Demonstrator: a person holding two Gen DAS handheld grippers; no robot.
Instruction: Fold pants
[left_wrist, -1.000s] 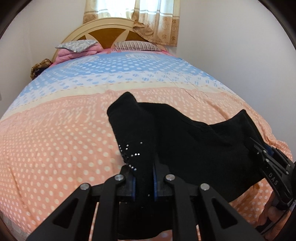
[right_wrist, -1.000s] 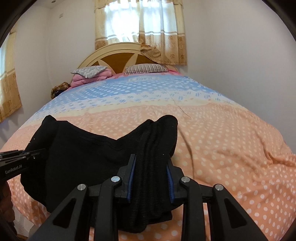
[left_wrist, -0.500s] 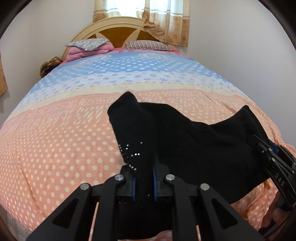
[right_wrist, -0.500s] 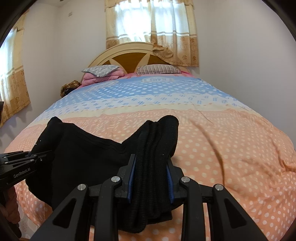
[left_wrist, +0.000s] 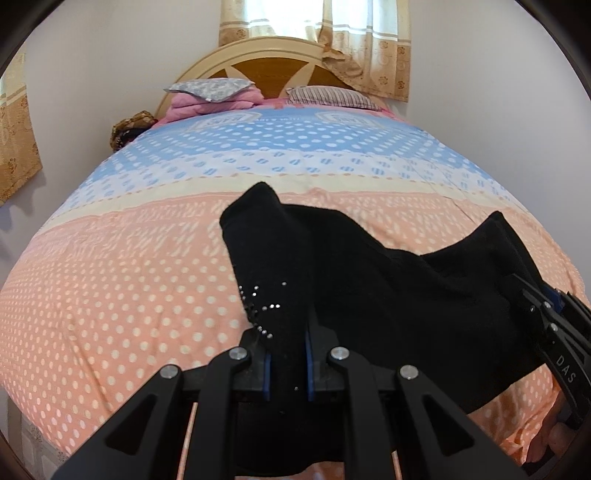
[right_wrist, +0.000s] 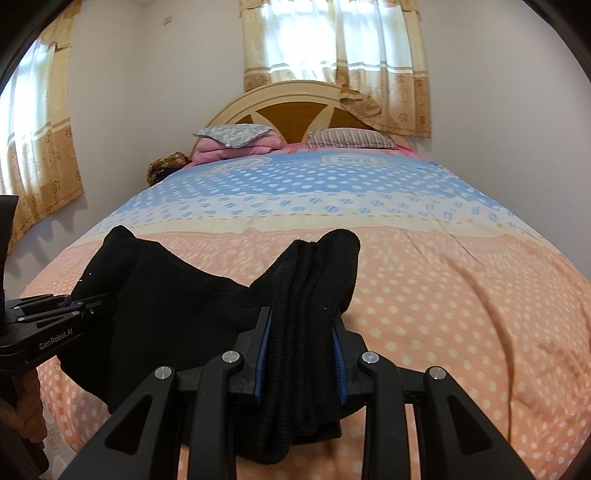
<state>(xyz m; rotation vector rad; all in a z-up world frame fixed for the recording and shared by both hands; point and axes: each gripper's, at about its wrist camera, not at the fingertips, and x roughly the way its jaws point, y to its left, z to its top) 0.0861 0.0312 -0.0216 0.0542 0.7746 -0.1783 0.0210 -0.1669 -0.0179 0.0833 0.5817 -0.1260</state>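
Black pants (left_wrist: 388, 295) hang stretched between my two grippers above the near end of the bed. My left gripper (left_wrist: 287, 363) is shut on one bunched end, which has small shiny studs. My right gripper (right_wrist: 300, 363) is shut on the other bunched, ribbed end of the pants (right_wrist: 177, 295). The right gripper also shows at the right edge of the left wrist view (left_wrist: 554, 332). The left gripper shows at the left edge of the right wrist view (right_wrist: 55, 314). The cloth sags between them.
The bed (right_wrist: 443, 314) has a peach, cream and blue dotted cover. Pillows (right_wrist: 347, 138) and a pink folded blanket (right_wrist: 232, 146) lie by the headboard (right_wrist: 291, 110). Curtains (right_wrist: 332, 55) hang behind. A wall runs along the right side.
Both grippers have risen and tipped up slightly, so more of the headboard, curtains and wall shows. They keep their hold on the pants.
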